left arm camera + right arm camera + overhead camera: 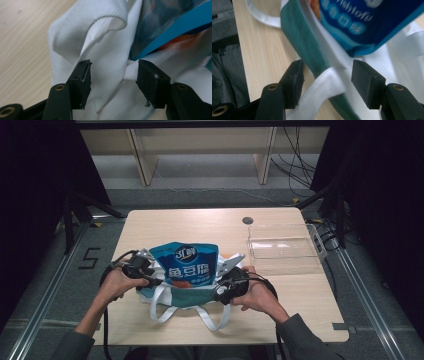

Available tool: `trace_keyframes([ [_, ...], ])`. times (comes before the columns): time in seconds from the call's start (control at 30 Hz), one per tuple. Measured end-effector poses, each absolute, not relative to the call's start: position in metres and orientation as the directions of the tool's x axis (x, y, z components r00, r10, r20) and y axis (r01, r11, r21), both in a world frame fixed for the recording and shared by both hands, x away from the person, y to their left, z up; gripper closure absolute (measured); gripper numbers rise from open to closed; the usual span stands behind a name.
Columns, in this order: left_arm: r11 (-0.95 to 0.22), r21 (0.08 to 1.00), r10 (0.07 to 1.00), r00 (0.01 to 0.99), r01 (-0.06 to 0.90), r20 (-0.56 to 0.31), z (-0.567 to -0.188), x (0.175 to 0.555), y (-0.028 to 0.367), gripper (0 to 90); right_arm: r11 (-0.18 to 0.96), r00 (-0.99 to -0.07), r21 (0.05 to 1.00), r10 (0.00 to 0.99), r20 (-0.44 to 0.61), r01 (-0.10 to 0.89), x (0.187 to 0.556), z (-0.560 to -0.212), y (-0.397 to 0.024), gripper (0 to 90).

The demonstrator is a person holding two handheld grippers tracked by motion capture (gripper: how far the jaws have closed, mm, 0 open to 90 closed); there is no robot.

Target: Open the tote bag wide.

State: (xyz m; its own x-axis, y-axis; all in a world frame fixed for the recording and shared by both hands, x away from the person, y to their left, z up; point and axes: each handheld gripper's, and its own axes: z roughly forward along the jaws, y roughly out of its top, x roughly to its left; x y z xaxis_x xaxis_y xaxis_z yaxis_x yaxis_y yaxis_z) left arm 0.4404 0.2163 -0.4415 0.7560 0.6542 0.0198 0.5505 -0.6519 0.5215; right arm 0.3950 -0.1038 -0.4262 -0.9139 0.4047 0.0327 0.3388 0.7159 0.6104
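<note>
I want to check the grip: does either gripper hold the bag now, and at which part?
Nothing is held. The left gripper and the right gripper stand open around the rim of the white cloth bag, pads not pressing it.

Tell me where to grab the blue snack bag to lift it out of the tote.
Grip the snack bag by its flat top edge, coming from above. That end sticks up out of the white tote and looks free, while the lower part sits inside the cloth. Probably pinch across the thin sealed edge, not the puffed body.
</note>
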Motion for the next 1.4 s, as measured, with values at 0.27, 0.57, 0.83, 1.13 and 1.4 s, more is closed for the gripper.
trace_keyframes([
  [0.27, -0.651, 0.545, 0.65, 0.759, 0.528, 0.041, -0.447, 0.445, 0.212, 78.1, 0.817, -0.95, 0.509, 0.313, 0.006, 0.272, 0.393, -0.441, -0.101, 79.1],
  [0.57, -0.623, 0.579, 0.674, 0.737, 0.526, 0.056, -0.434, 0.46, 0.224, 87.4, 0.872, -0.954, 0.392, 0.293, 0.065, 0.294, 0.368, -0.455, -0.103, 82.4],
  [0.83, -0.566, 0.542, 0.733, 0.68, 0.621, -0.013, -0.47, 0.484, 0.227, 87.4, 0.907, -0.968, 0.34, 0.245, 0.051, 0.247, 0.363, -0.475, -0.097, 82.7],
  [1.13, -0.538, 0.581, 0.727, 0.685, 0.611, -0.048, -0.45, 0.466, 0.229, 69.1, 0.879, -0.951, 0.364, 0.291, 0.103, 0.308, 0.365, -0.473, -0.099, 75.1],
  [1.4, -0.507, 0.642, 0.692, 0.716, 0.575, -0.094, -0.415, 0.424, 0.229, 62.2, 0.767, -0.942, 0.557, 0.319, 0.1, 0.319, 0.369, -0.432, -0.117, 54.8],
])
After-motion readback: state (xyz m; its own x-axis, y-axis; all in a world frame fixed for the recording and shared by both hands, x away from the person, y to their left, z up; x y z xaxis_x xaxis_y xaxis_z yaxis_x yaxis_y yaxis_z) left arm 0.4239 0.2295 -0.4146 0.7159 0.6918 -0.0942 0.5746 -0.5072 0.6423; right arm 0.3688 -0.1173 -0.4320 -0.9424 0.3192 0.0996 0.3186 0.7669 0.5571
